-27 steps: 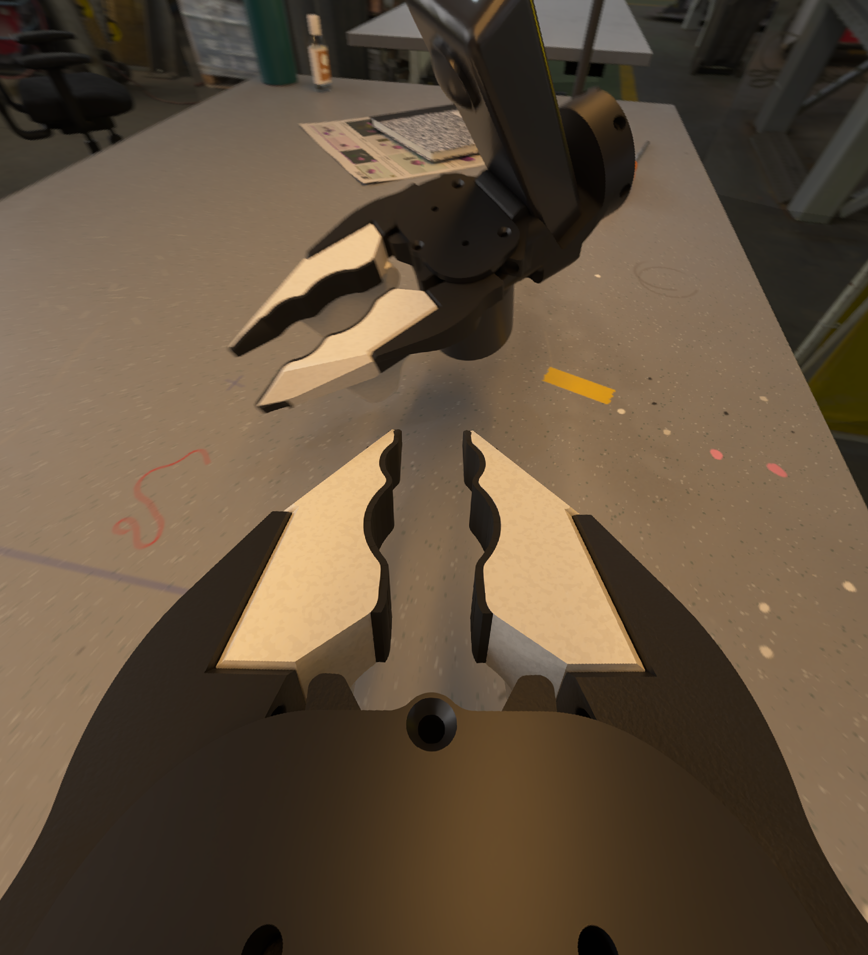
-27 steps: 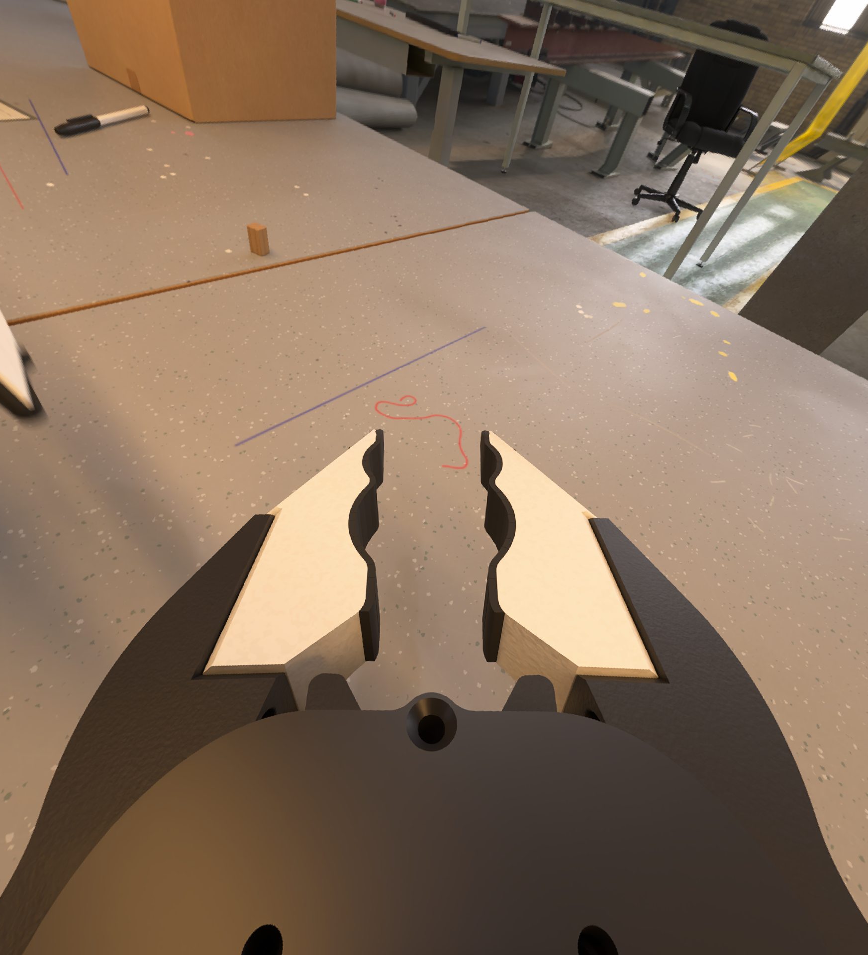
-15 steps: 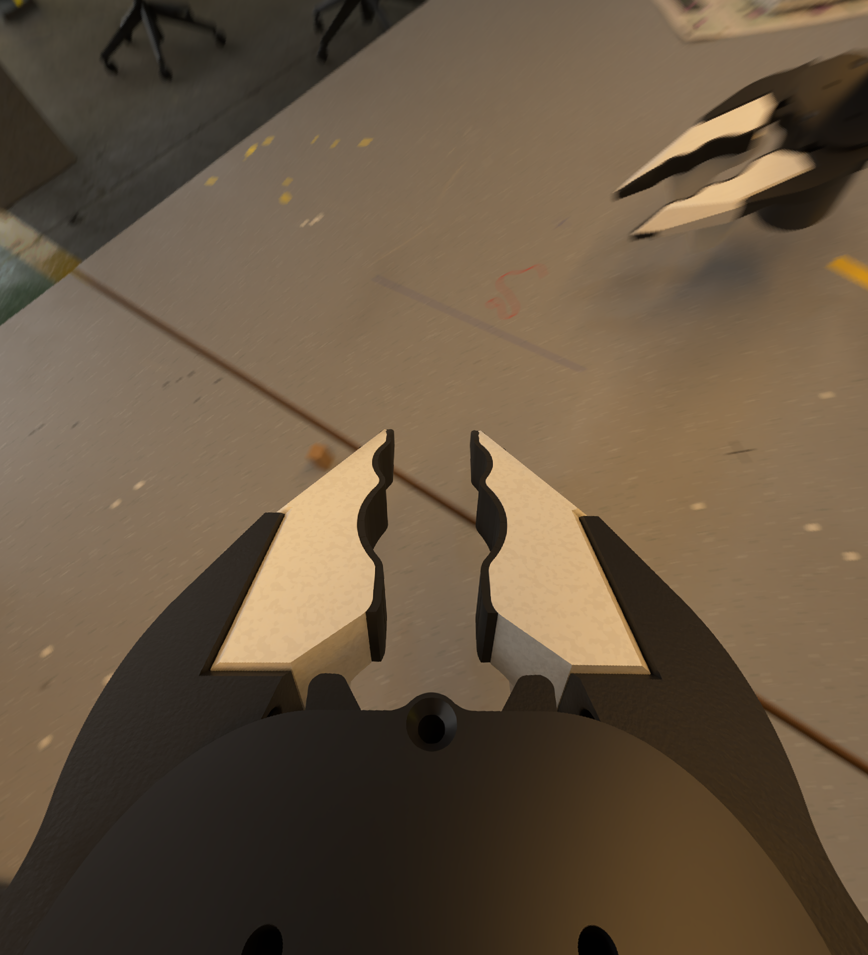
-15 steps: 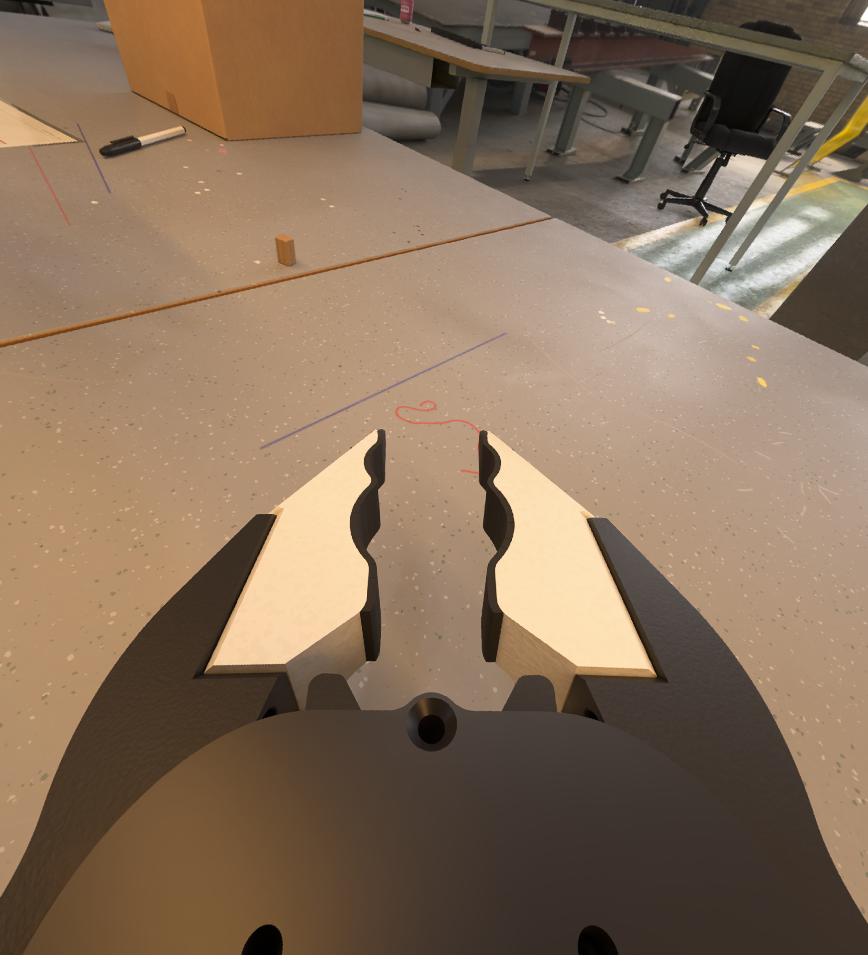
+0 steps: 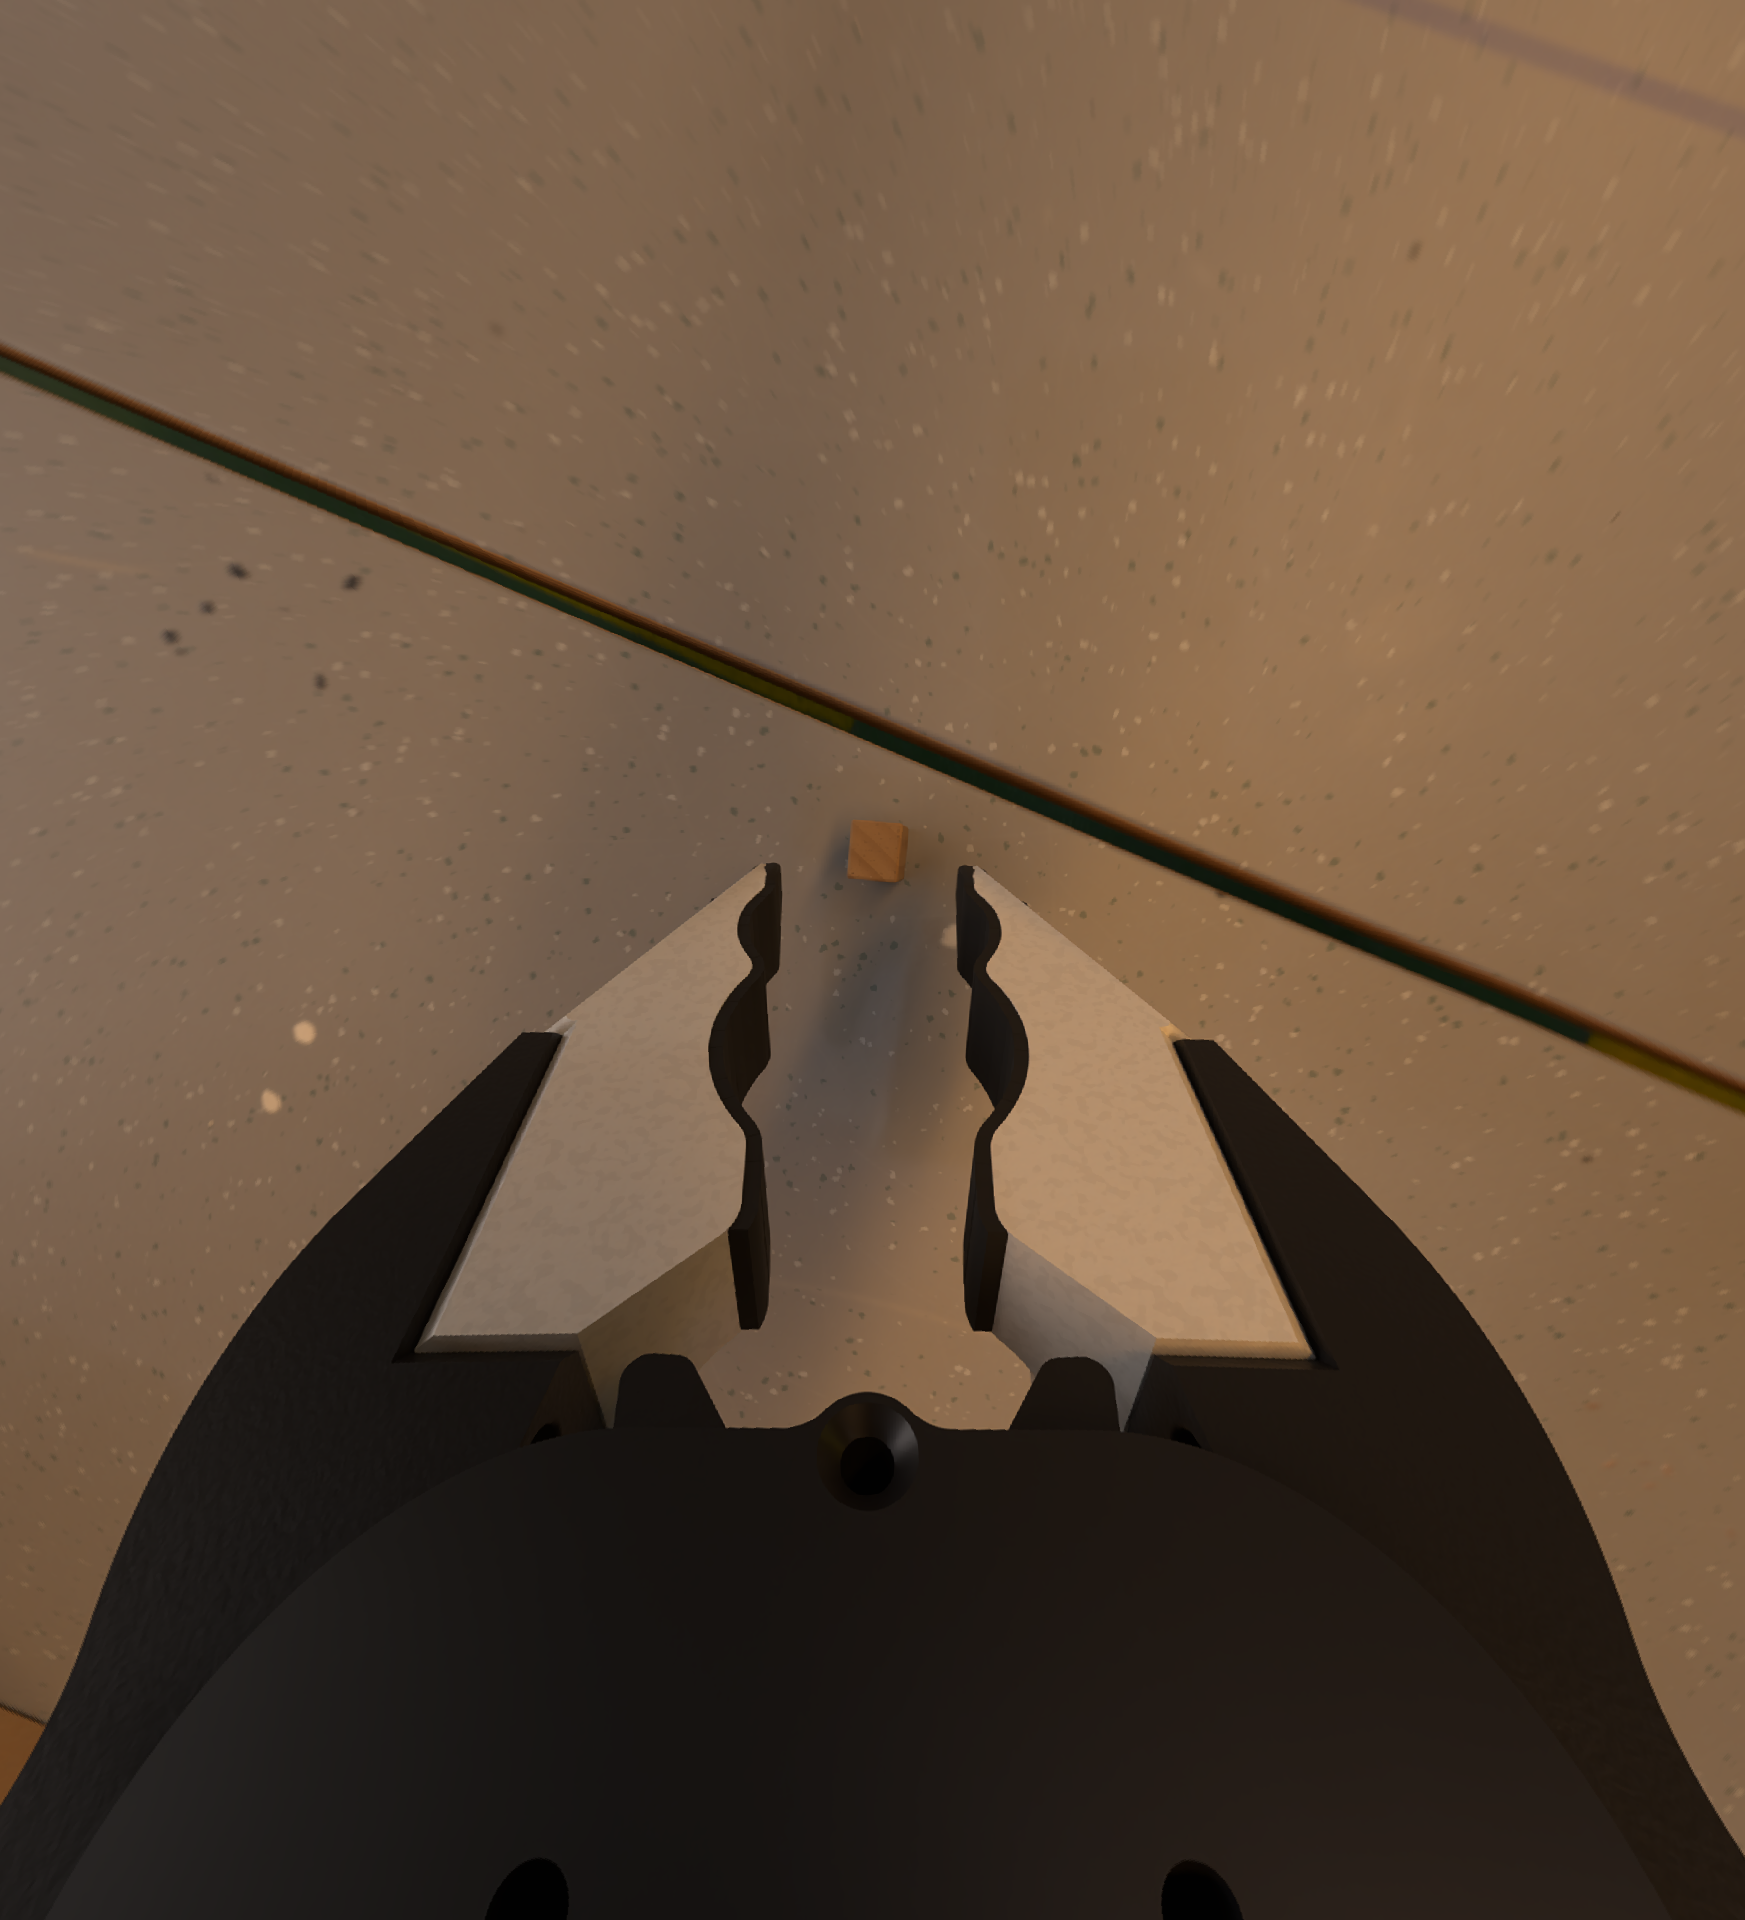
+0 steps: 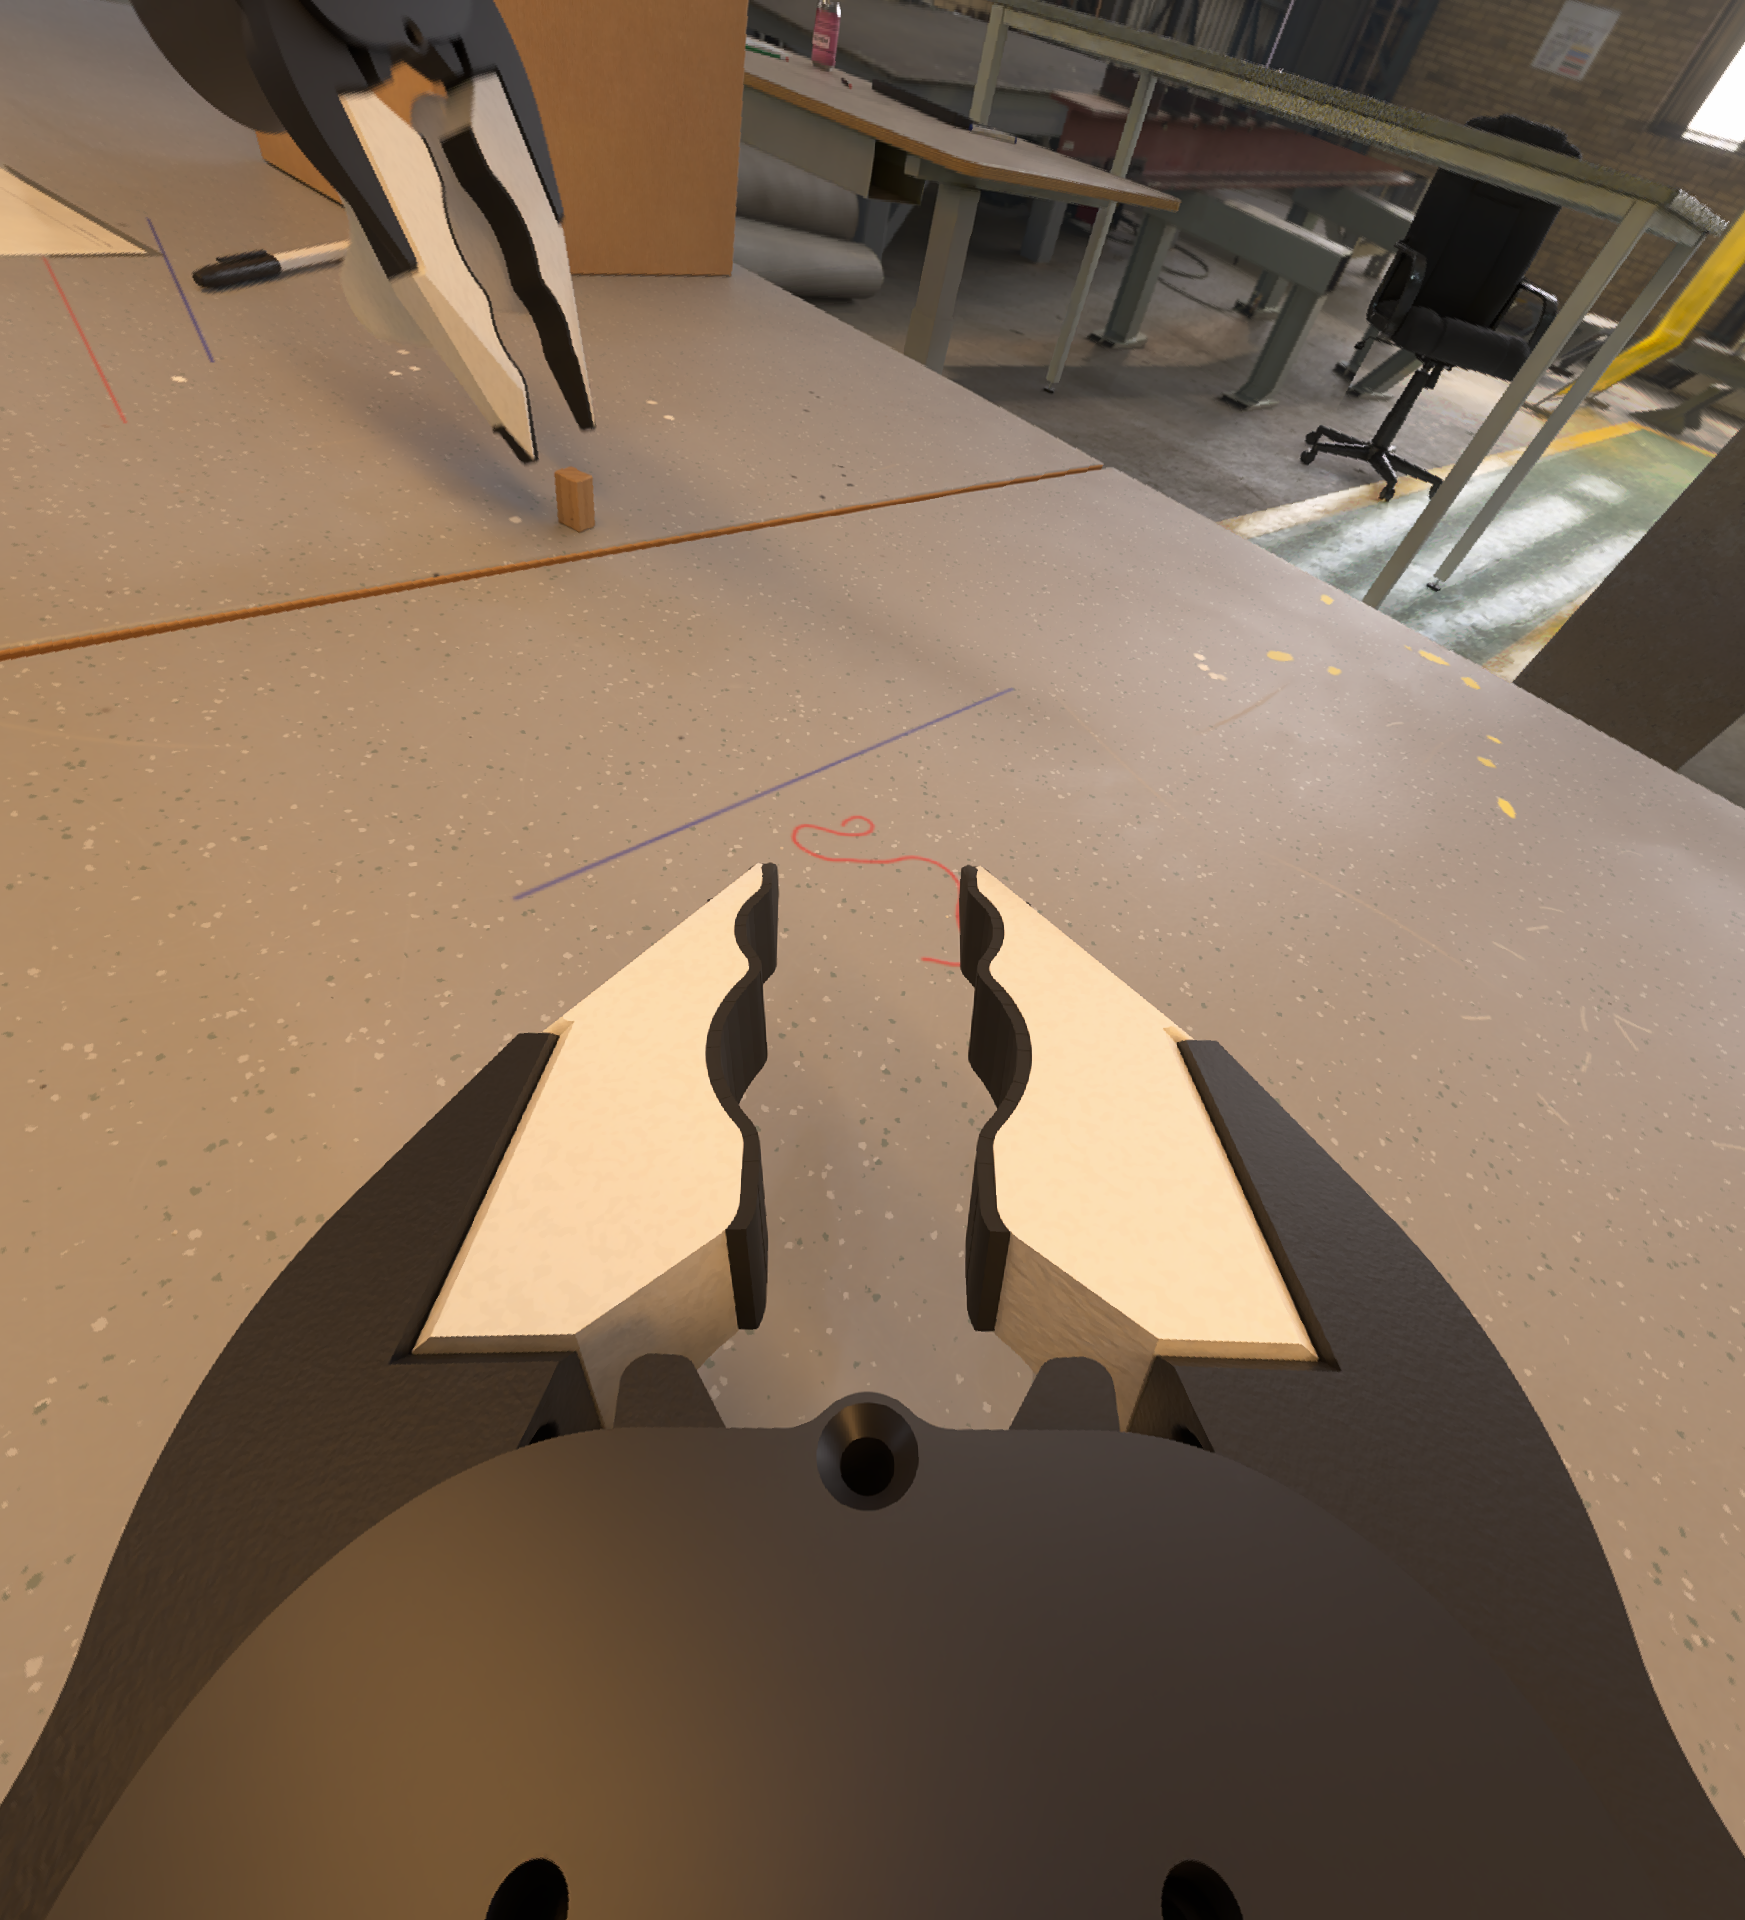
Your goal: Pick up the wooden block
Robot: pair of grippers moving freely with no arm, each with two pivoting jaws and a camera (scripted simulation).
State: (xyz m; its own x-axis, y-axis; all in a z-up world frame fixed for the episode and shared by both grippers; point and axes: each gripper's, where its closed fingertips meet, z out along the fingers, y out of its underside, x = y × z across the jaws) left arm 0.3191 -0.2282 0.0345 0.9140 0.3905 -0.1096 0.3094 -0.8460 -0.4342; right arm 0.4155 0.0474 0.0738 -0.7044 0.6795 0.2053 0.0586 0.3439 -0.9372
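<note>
1. Block (image 5: 876, 851) is standing upright on the table (image 5: 1263, 364), just beside a seam (image 5: 535, 592) and just past the left gripper (image 5: 863, 871) tips.
2. Left gripper is hanging above it, jaws spread and empty: the approach step, by my reading.
3. Right gripper (image 6: 863, 871) is sitting well apart, jaws also spread, gripping nothing.
4. Next, the left gripper is likely needing to drop, straddle the block, then clench.
</note>
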